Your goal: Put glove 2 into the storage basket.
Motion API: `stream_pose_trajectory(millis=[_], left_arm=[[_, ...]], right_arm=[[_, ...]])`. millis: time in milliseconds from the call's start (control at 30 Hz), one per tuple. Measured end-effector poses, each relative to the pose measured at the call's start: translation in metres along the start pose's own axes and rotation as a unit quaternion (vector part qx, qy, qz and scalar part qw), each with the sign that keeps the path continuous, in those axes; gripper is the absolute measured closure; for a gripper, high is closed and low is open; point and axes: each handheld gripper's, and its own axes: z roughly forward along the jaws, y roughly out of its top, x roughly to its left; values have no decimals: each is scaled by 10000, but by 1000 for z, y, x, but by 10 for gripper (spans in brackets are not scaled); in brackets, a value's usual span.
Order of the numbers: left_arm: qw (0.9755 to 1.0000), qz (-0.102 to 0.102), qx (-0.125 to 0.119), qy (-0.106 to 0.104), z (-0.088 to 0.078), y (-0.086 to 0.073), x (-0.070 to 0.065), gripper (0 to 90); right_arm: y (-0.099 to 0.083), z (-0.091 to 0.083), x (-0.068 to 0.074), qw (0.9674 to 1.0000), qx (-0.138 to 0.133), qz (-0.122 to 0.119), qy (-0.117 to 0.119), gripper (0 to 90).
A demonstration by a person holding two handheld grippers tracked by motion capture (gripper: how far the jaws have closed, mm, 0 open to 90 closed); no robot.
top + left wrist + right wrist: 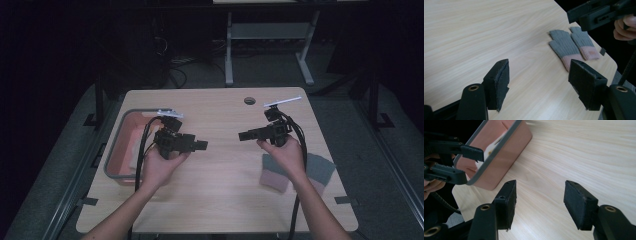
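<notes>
Both the left gripper (pixel 539 85) and right gripper (pixel 539 205) stood open and empty, while the gloves (pixel 572 46) lay cuffs toward the table's near edge, their pink cuffs plain in the left gripper view.

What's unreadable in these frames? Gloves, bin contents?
- Grey knit gloves with pink cuffs: high view, the person's right hand and forearm cover their middle.
- Pink plastic bin with grey rim: right gripper view, the left gripper and the frame edge cut it off; the white item inside is too small to identify.

Both black two-jaw grippers, left (pixel 202 145) and right (pixel 243 135), are held level, pointed inward, jaws parted and empty.
</notes>
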Motion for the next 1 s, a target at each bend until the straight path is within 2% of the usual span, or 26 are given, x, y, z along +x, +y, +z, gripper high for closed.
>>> stream_pose_trajectory(millis=[100, 267, 667, 967, 1000], left_arm=[[10000, 36, 13, -23, 5, 0, -4, 328], [9999, 106, -2, -123, 15, 1, -13, 324], [9989, 251, 146, -356, 42, 0, -33, 313], [9981, 376, 104, -483, 56, -2, -48, 311], [9976, 393, 129, -549, 60, -3, -50, 311]], right_arm=[[-5, -4, -5, 10000, -14, 6, -31, 432], [-19, -18, -18, 9997, -83, 176, -124, 430], [-43, -37, -39, 9990, -146, 212, -366, 429], [-61, -49, -54, 9976, -200, 297, -590, 428], [-66, -52, -58, 9972, -216, 300, -642, 428]])
